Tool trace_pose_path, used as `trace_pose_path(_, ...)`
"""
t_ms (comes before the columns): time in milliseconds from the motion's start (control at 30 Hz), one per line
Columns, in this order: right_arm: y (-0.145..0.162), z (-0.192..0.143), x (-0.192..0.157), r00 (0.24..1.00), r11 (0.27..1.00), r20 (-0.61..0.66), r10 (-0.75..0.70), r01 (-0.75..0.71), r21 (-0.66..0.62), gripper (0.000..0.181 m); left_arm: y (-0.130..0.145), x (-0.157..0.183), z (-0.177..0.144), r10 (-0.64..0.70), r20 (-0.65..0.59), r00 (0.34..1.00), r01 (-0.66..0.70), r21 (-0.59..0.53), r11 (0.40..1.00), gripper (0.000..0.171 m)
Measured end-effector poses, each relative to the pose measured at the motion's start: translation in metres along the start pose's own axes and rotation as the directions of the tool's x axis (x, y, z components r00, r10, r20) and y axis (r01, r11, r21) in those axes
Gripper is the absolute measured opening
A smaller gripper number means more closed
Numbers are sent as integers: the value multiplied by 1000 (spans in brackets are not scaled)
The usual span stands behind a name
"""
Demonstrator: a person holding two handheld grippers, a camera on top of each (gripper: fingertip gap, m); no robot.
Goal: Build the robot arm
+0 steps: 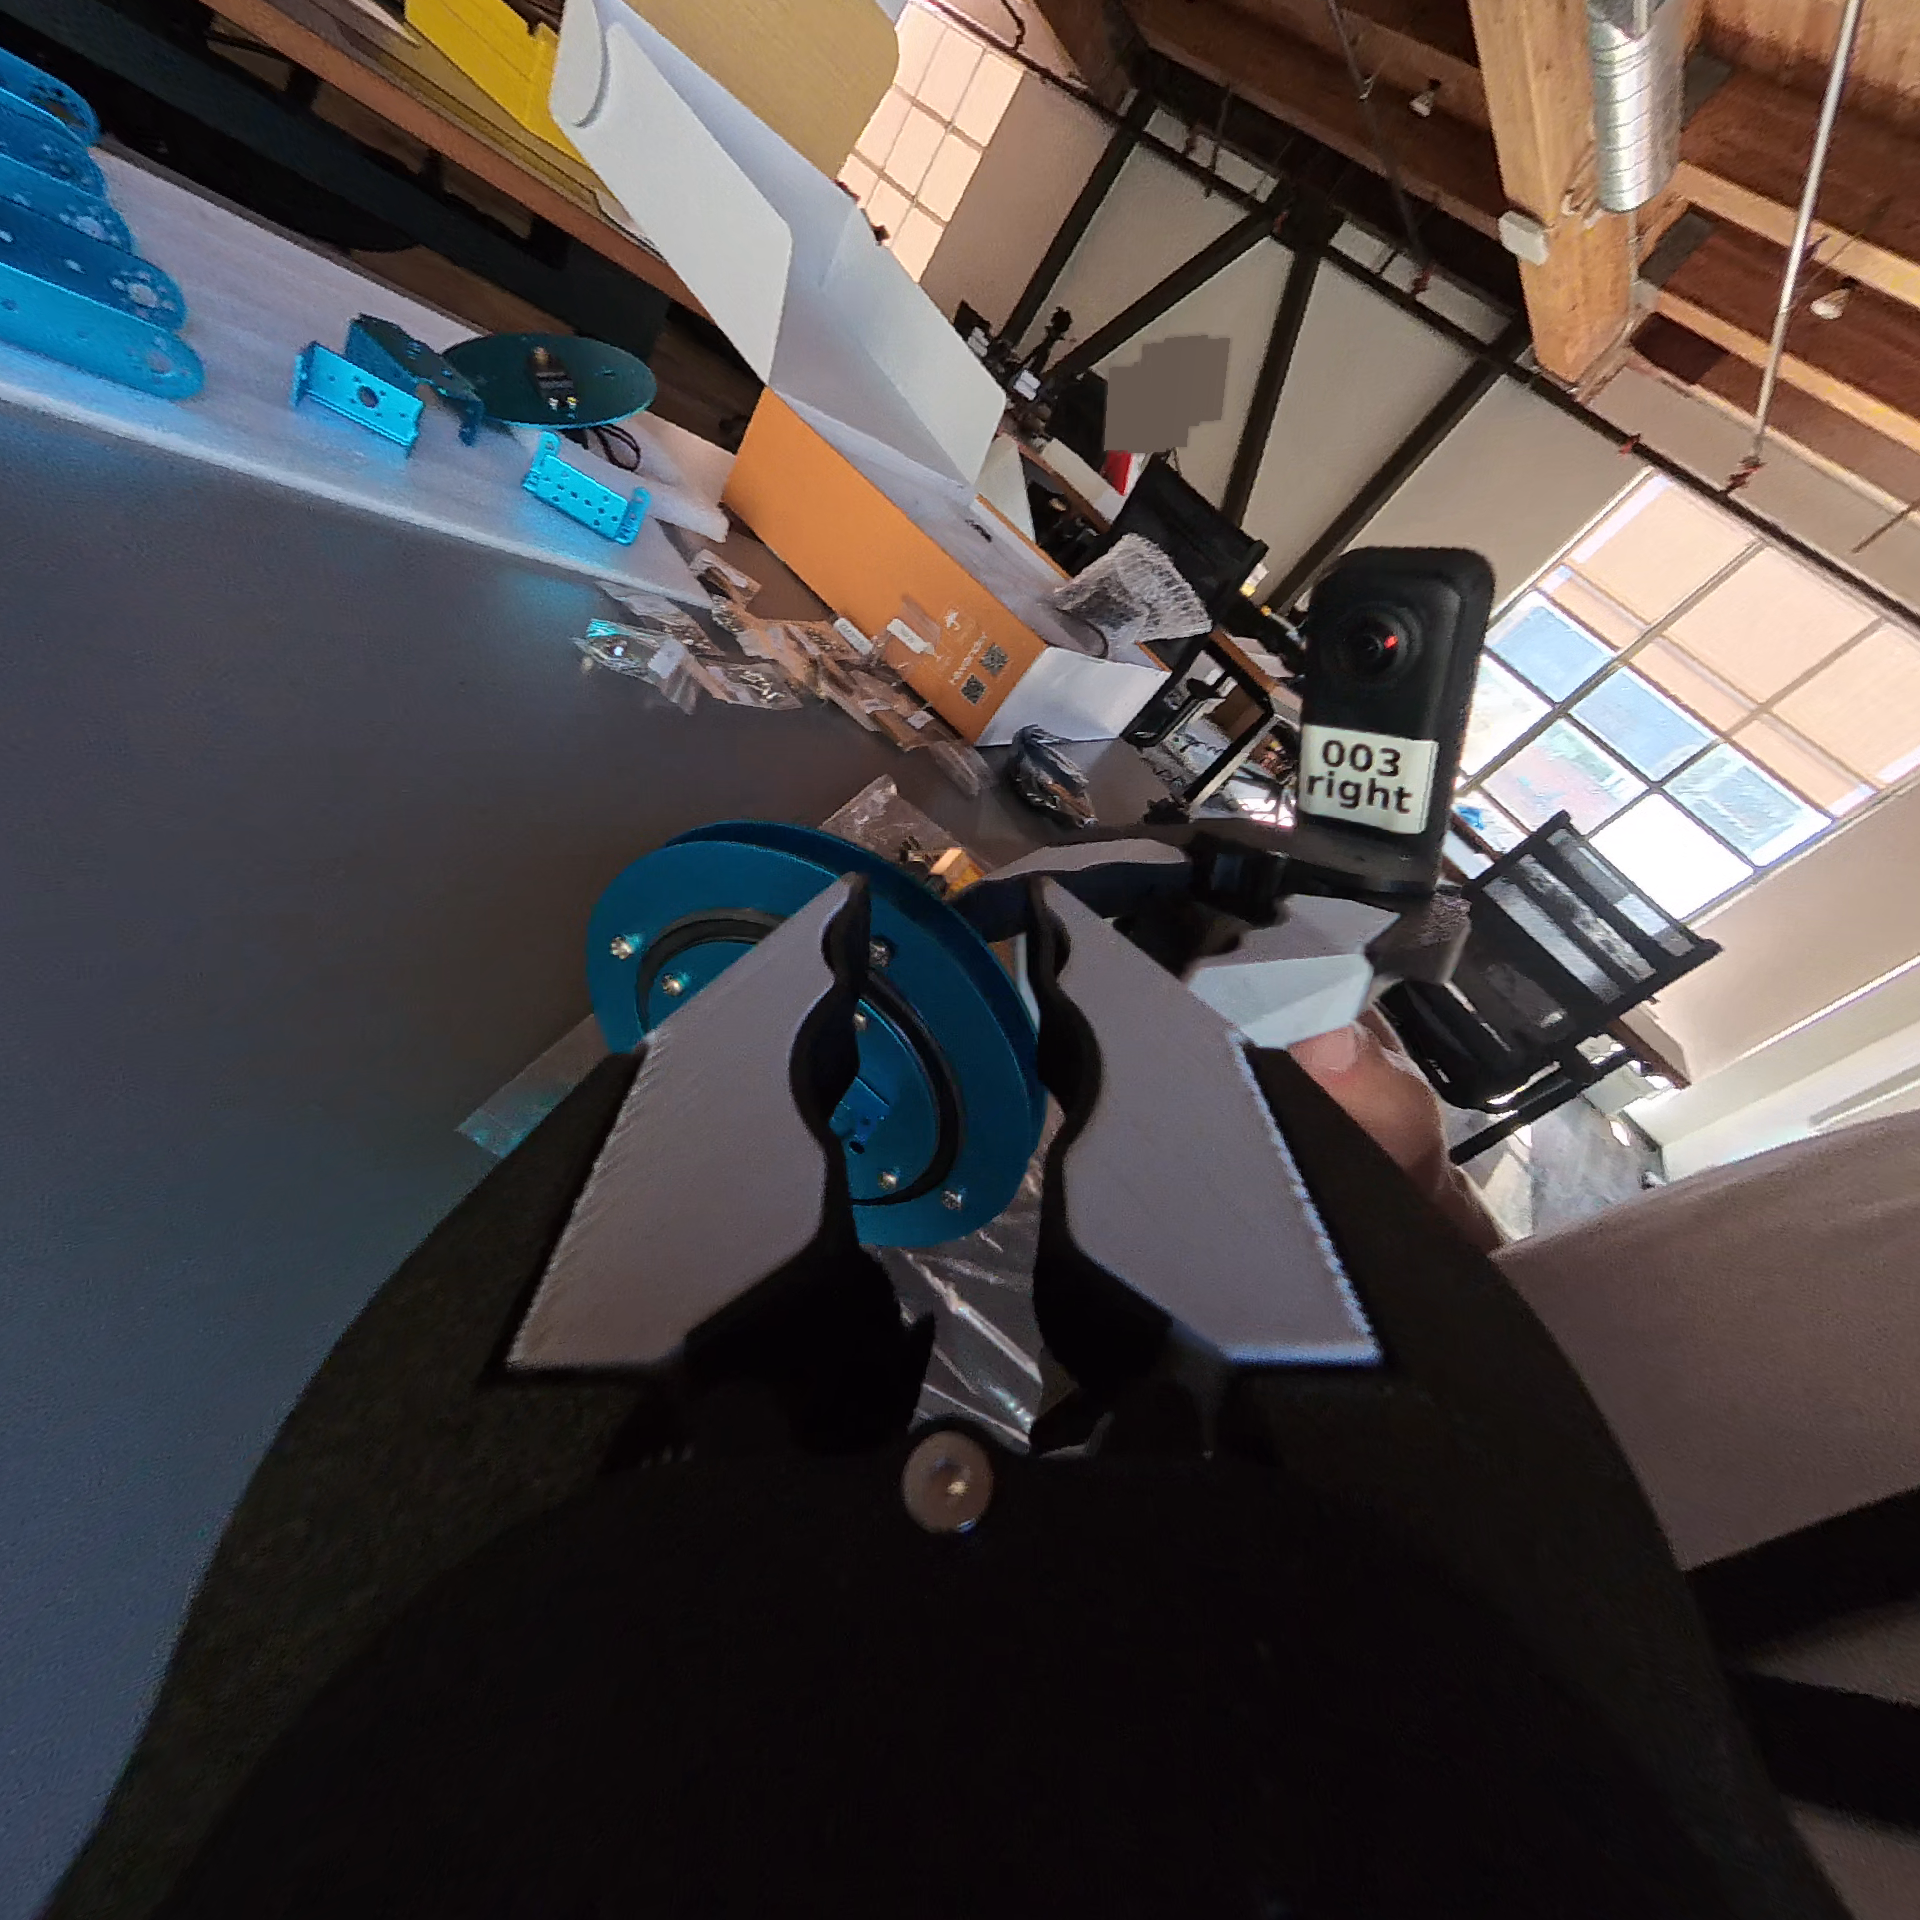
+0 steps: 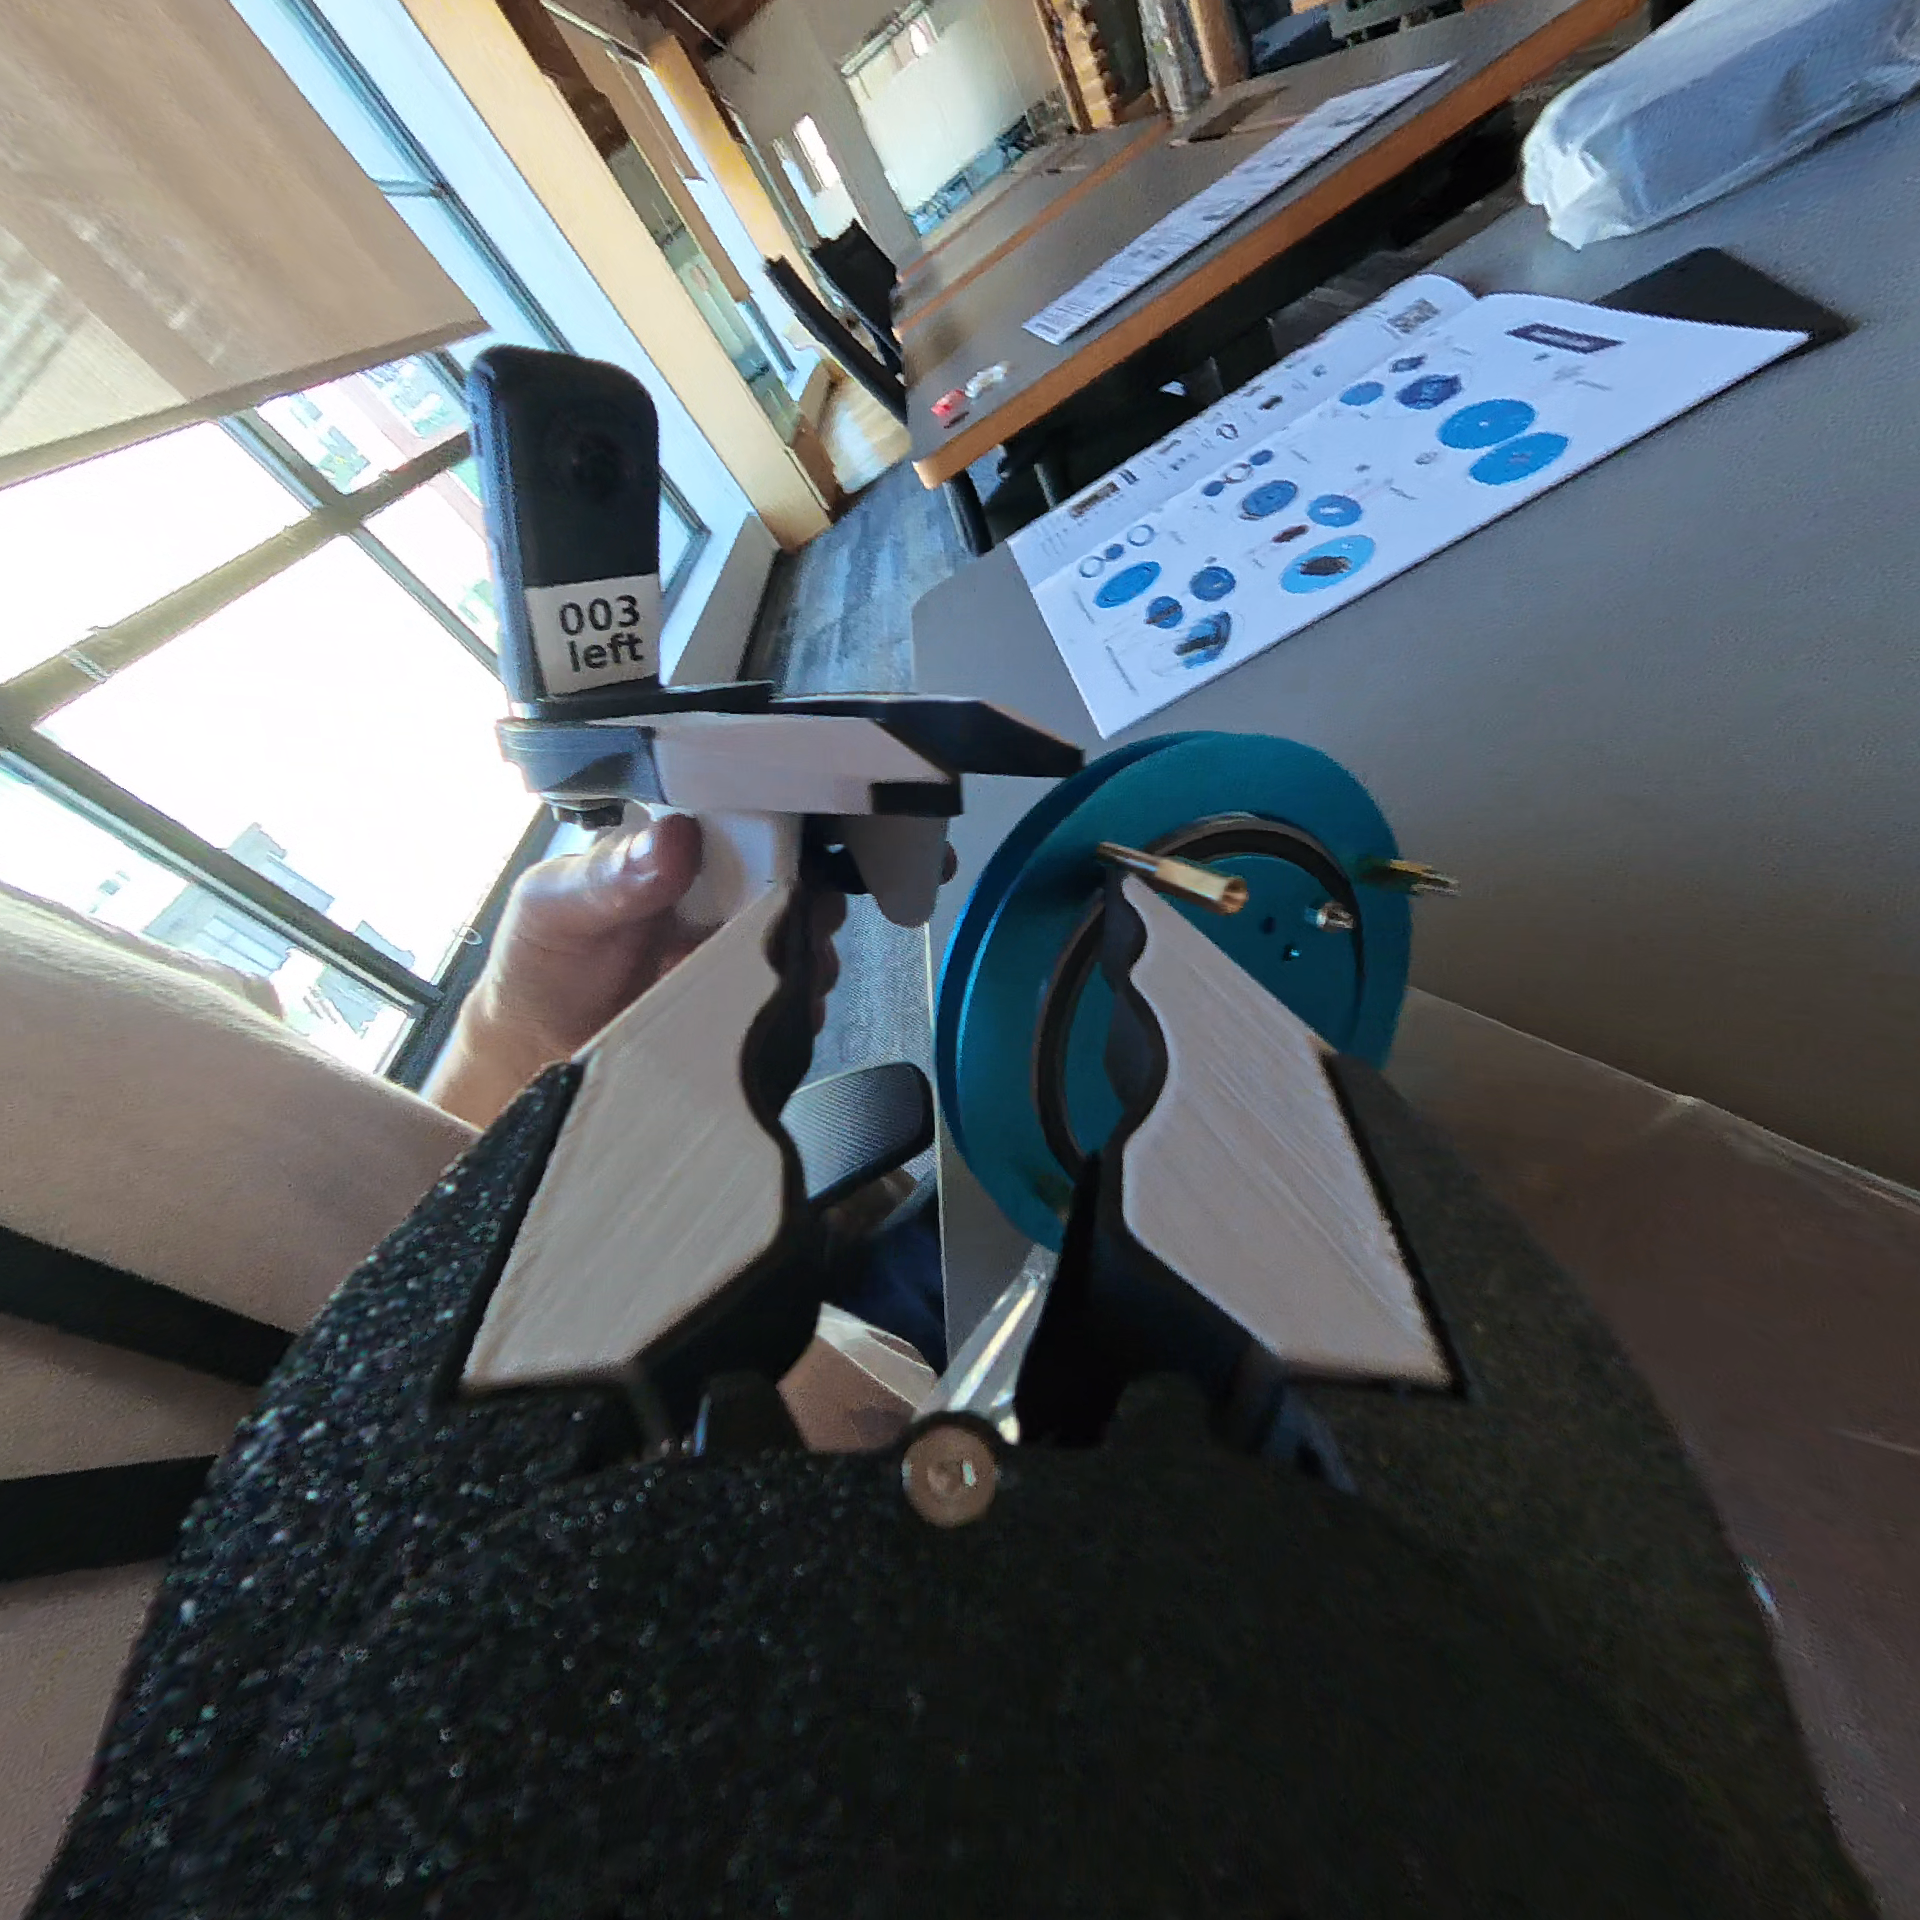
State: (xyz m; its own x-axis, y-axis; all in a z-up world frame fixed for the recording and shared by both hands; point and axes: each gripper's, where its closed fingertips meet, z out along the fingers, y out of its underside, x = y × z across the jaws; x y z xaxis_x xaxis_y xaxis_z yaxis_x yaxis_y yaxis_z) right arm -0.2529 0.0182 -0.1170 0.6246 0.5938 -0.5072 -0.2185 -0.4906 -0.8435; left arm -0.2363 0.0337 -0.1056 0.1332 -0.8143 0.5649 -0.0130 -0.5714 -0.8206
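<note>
My left gripper (image 1: 951, 894) is shut on the rim of a blue double-disc assembly (image 1: 634, 966), one finger on each face, and holds it on edge above a grey table (image 1: 260, 831). In the right wrist view the assembly (image 2: 1351, 935) stands between my right gripper's (image 2: 951, 899) fingers, which are spread wide and open. The right fingertip sits by a brass standoff (image 2: 1174, 883) on the disc face; a second brass pin (image 2: 1413, 876) sticks out farther right. Each view shows the other gripper's black camera (image 1: 1392, 707) (image 2: 566, 520) and a hand on its grip.
An open orange and white box (image 1: 862, 561), small hardware bags (image 1: 727, 665), blue brackets (image 1: 358, 400), blue plates (image 1: 94, 312) and a dark disc (image 1: 551, 379) lie on the table. A printed parts sheet (image 2: 1351, 499) and a white bag (image 2: 1714, 114) lie farther off.
</note>
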Motion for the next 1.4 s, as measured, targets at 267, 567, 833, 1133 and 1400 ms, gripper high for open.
trace_pose_path(267,11,-5,-8,994,994,51,-99,101,-35,60,20,-11,12,155,119,981,-133,-179,975,30)
trace_pose_path(567,18,-37,9,991,991,-16,-131,131,-33,24,19,-11,18,308,157,938,-265,-249,932,12)
trace_pose_path(833,-1,-39,35,700,805,-408,-586,561,-193,30,14,-20,23,416,190,889,-344,-322,882,10)
trace_pose_path(1133,-8,-25,39,612,767,-488,-622,602,-221,6,14,-19,28,430,175,886,-353,-350,868,10)
trace_pose_path(1400,-7,-27,39,601,769,-506,-619,596,-233,4,14,-19,28,417,154,896,-345,-351,871,11)
